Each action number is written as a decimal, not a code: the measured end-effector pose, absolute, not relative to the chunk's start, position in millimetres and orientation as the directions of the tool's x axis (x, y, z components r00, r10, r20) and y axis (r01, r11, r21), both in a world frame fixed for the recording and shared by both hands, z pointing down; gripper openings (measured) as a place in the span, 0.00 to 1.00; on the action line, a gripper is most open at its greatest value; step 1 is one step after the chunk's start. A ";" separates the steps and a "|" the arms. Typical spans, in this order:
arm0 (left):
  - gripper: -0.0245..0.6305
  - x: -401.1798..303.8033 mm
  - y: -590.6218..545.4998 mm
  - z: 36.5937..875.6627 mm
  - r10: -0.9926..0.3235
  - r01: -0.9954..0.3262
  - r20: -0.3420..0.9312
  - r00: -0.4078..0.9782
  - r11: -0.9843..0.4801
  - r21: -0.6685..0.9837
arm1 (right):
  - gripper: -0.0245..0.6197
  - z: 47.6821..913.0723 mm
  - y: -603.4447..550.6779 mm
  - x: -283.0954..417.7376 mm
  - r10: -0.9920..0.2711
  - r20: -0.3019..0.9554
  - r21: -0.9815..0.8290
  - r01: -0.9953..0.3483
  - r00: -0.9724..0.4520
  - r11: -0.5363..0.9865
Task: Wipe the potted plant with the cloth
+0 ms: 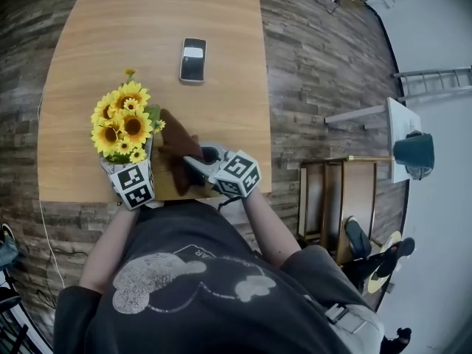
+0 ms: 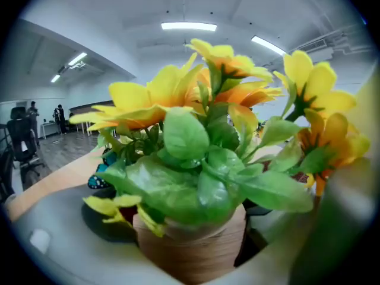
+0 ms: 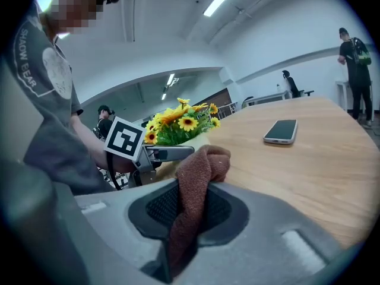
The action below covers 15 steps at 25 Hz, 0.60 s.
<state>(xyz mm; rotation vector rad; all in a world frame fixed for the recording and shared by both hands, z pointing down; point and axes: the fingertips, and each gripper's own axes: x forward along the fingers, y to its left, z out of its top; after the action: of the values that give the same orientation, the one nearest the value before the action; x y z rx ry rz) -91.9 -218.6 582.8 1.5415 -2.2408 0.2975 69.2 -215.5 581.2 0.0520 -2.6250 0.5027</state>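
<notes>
Plant [image 1: 122, 127] and both grippers crowd the near edge of the bench [image 1: 147, 28], low and left of centre in the head view, just above the person's chest. Closest in, the left gripper [image 1: 127, 167] has its fingers [image 2: 53, 242] spread wide around the pot [image 2: 190, 242]. In its own view the pads seem to bear on both sides of the pot, so I read this as a steadying hold. Just to the right, the right gripper [image 1: 198, 162] has its fingers clenched on the brown cloth [image 3: 196, 177]. A fold of the cloth stands up past the tips, beside the pot and near the leaves; whether it touches them I cannot tell. Wiping looks about to begin. The main risk is the pot's place: so near the edge, a sideways push from the cloth could tip it or slide it toward the person if the wide hold is loose. The cloth could also snag in the dense leaves and drag petals or stems. It could slip from the fingers too, since only a narrow fold is pinched. Farther up the bench a phone [image 1: 193, 59] lies flat, well apart from all this and out of harm's way.
</notes>
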 end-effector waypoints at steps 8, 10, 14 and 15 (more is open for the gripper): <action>0.80 -93.2 -211.6 582.6 -0.873 -0.958 0.439 -0.211 0.273 0.084 | 0.13 577.6 -222.0 66.4 0.028 0.443 -0.331 -0.134 -0.896 0.934; 0.78 -93.5 -209.0 581.0 -0.888 -0.975 0.430 -0.166 0.212 0.062 | 0.13 574.6 -227.0 61.6 0.012 0.438 -0.321 -0.144 -0.899 0.936; 0.75 -95.4 -205.1 575.4 -0.907 -0.996 0.414 -0.072 0.086 0.016 | 0.13 572.4 -237.0 44.4 -0.010 0.451 -0.266 -0.145 -0.893 0.953; 0.74 -96.7 -204.3 575.2 -0.909 -0.998 0.413 -0.051 0.061 0.010 | 0.13 572.5 -239.5 39.0 -0.011 0.457 -0.248 -0.140 -0.889 0.958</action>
<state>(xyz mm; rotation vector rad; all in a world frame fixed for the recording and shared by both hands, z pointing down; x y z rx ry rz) -96.7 -204.3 575.2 1.9191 -2.0350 0.4045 39.0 -239.5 572.5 0.1077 -2.6436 0.3809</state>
